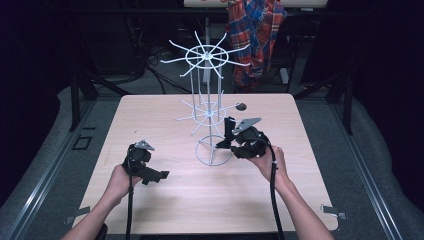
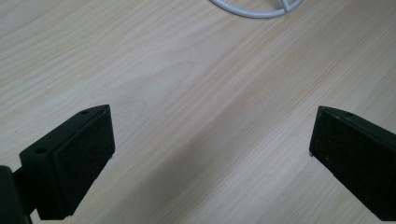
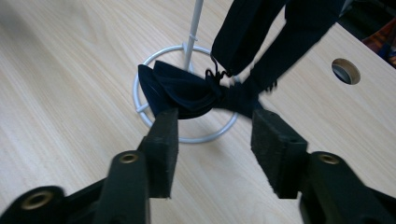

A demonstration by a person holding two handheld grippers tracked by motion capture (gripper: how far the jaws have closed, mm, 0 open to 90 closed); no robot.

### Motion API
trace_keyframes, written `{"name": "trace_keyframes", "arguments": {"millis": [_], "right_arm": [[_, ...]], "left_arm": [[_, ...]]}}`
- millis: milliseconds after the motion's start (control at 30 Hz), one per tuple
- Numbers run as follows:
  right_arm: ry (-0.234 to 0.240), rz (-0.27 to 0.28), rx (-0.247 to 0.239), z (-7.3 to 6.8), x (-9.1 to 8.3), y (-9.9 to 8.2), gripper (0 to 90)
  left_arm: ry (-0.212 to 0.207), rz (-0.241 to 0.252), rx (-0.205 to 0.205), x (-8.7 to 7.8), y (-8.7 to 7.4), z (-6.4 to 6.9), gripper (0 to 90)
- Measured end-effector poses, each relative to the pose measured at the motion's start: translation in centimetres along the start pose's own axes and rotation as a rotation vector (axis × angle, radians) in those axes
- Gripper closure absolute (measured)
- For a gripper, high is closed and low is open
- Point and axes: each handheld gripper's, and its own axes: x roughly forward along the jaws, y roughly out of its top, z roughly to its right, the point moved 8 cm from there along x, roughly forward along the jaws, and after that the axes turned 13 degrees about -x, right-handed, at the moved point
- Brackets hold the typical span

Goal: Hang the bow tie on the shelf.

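Right gripper view: right gripper point(image 3: 212, 140), jaws parted, nothing held; dark bow tie point(image 3: 187, 91) dangling by its strap over the wire rack point(image 3: 187, 135) base; hanging apparently done; left gripper point(image 2: 210, 149) wide, idle over tabletop point(image 2: 187, 70)

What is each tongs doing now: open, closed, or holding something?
Left tongs: open, holding nothing.
Right tongs: open, close before the dark bow tie, not gripping it.
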Motion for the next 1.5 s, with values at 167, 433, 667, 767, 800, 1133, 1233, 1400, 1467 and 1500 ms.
{"name": "trace_keyframes", "arguments": {"millis": [167, 433, 667, 767, 800, 1133, 1233, 1400, 1467, 1500], "right_arm": [[0.031, 0.002, 0.011, -0.2, -0.8, -0.1, 43.3], [0.034, -0.001, 0.024, -0.3, -1.8, -0.2, 37.9], [0.047, 0.006, 0.042, -0.3, -3.2, -0.5, 22.1], [0.042, -0.006, 0.043, -0.3, -3.6, -0.8, 19.2], [0.046, -0.012, 0.045, -0.3, -3.7, -1.0, 17.5], [0.054, -0.064, 0.085, -0.1, -4.5, -4.0, 14.2], [0.058, -0.075, 0.098, -0.1, -4.7, -5.0, 13.7], [0.061, -0.102, 0.105, -0.3, -4.9, -6.7, 12.4], [0.066, -0.122, 0.11, -0.5, -5.0, -7.5, 11.8], [0.069, -0.128, 0.113, -0.5, -5.0, -7.9, 11.2]], "left_arm": [[0.001, -0.002, 0.001, 0.1, 0.0, 0.0, 0.3], [0.002, -0.002, 0.003, 0.1, 0.0, 0.0, 0.3], [0.003, -0.004, 0.005, 0.1, 0.0, 0.0, 0.3], [0.004, -0.004, 0.004, 0.1, 0.0, 0.0, 0.3], [0.004, -0.003, 0.004, 0.1, 0.0, 0.0, 0.3], [0.002, -0.004, 0.008, 0.1, 0.0, 0.1, 0.3], [0.001, -0.005, 0.007, 0.1, 0.0, 0.1, 0.3], [0.002, -0.006, 0.007, 0.1, 0.0, 0.1, 0.3], [0.001, -0.006, 0.008, 0.1, 0.0, 0.1, 0.3], [0.001, -0.006, 0.009, 0.1, 0.0, 0.1, 0.3]]}}
